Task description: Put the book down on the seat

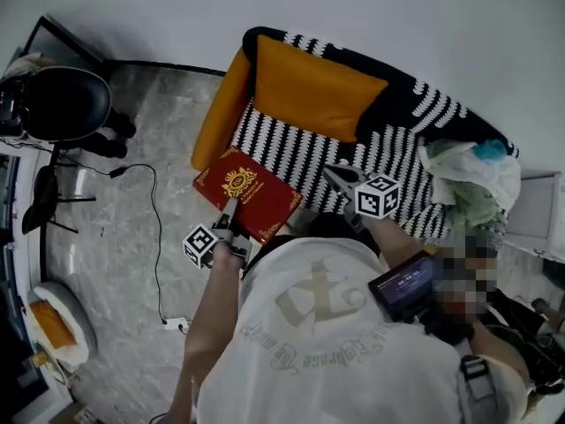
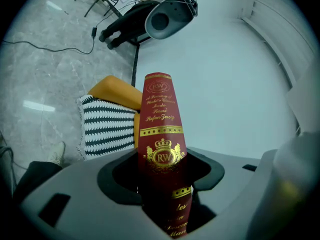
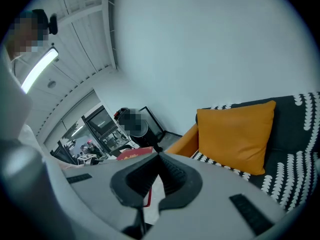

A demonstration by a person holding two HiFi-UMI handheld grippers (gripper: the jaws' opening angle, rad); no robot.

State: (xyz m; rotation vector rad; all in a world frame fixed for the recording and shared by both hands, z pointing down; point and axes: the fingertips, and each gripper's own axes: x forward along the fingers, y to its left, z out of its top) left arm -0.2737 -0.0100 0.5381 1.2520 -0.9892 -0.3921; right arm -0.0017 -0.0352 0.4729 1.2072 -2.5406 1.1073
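Head view has the left gripper [image 1: 228, 212] holding a red book [image 1: 250, 193] over the front corner of the striped seat [image 1: 282, 148], beside the orange armrest [image 1: 221, 106]. Left gripper view shows its fingers [image 2: 117, 176] clamped on the book's spine. Over the seat hovers the right gripper [image 1: 334, 175], its fingers [image 3: 135, 176] closed on nothing.

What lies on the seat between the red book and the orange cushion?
Nothing lies there. The head view shows only the bare cover of the striped seat between the red book and the orange cushion.
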